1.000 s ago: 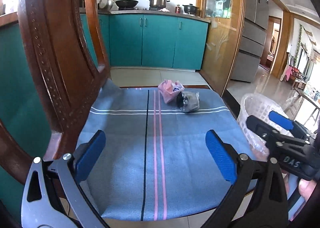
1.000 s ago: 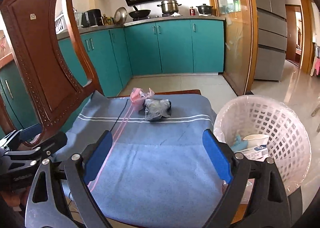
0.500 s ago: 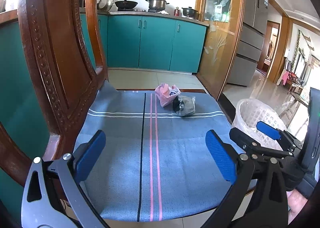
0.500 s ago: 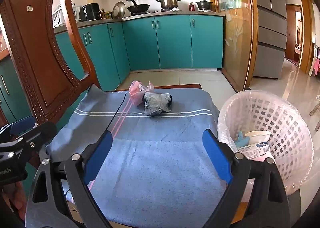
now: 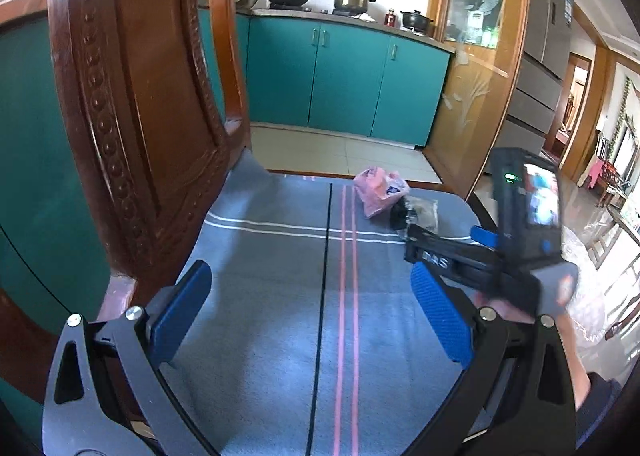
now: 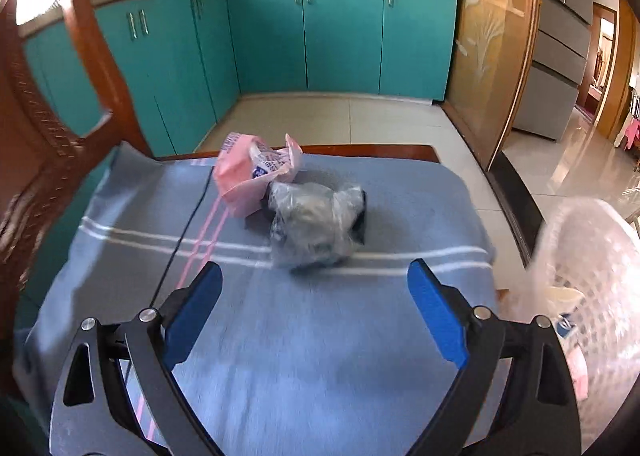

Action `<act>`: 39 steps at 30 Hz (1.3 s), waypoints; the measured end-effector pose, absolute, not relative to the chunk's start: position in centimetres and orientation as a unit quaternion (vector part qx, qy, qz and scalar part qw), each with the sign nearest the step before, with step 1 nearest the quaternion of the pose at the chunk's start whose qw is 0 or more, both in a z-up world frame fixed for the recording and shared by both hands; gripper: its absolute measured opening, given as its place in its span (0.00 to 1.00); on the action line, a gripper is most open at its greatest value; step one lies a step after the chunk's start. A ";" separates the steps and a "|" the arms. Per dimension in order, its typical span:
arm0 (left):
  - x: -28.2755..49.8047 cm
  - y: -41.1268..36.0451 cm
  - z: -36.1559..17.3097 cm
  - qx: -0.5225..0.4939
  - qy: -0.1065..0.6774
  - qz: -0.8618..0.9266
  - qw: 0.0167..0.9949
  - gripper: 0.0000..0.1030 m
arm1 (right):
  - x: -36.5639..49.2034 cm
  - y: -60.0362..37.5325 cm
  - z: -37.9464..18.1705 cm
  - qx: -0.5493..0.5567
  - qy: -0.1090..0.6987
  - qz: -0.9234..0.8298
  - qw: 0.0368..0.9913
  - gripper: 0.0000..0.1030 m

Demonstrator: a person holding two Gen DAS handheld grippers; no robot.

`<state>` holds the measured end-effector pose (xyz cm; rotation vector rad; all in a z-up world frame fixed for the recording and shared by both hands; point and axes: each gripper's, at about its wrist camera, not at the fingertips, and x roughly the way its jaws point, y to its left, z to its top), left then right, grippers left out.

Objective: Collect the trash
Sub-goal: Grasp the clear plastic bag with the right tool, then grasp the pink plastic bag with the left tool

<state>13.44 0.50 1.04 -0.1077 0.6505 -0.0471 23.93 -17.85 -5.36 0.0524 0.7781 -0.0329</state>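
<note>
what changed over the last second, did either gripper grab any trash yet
Nothing grabbed. The right hand-held gripper moved forward toward the grey bag, open and not touching it; in the left view it now reaches across in front of the left one. The left hand-held gripper stayed open, hanging back. The pink bag, grey bag and basket have not moved.

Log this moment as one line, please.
right tongs: open, facing grey bag | left tongs: open, empty | pink bag: on cloth
</note>
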 end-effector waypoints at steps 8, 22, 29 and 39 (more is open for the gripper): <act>15.2 -0.2 0.0 -0.041 0.323 -0.016 0.945 0.97 | 28.2 -17.6 -7.9 0.005 0.415 -0.001 0.910 0.50; 26.7 -8.5 -3.3 0.022 0.368 -0.066 0.927 0.97 | 18.3 -26.3 -1.9 0.124 0.349 -0.007 0.929 0.43; 32.5 -12.8 -7.3 0.058 0.427 -0.102 0.897 0.78 | 19.0 -27.2 -2.2 0.139 0.353 -0.007 0.925 0.43; 27.6 -10.2 -4.8 0.006 0.382 -0.128 0.915 0.36 | 18.5 -27.0 -1.2 0.138 0.343 0.003 0.929 0.43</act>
